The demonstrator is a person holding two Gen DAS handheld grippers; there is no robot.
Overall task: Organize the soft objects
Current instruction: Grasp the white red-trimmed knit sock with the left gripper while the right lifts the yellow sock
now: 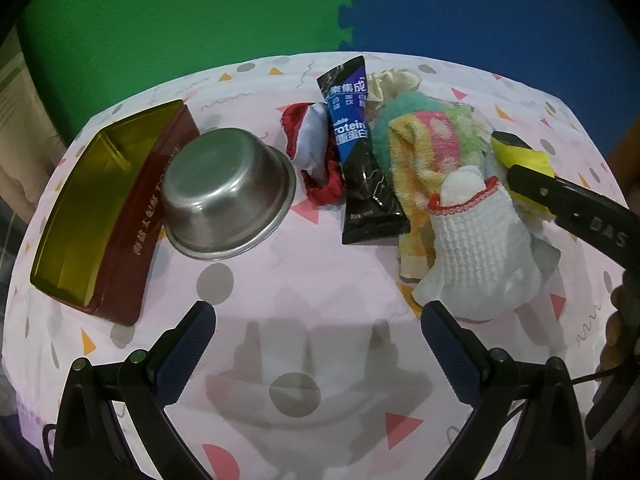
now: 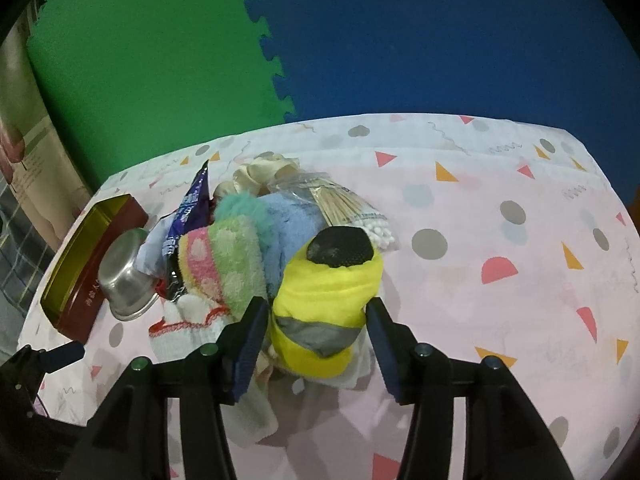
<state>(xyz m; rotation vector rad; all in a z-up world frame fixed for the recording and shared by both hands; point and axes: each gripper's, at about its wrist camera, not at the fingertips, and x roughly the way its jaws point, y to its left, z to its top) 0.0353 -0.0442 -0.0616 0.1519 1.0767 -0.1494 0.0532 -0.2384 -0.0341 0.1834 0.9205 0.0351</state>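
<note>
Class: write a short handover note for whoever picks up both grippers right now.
Left gripper: open, hovering over bare tablecloth.
Right gripper: open, jaws either side of the yellow sock, pads not pressing.
Soft pile: striped towel, white sock, red scrunchie, lying with the protein sachet.
Tin box is empty; steel bowl sits upside down.
Done: nothing sorted.
Left: everything soft.

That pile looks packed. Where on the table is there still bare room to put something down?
Bare cloth lies right of the yellow sock and cotton swabs, out to the table edge, and in front of the steel bowl, around the left gripper. It is crowded from bowl to socks.
</note>
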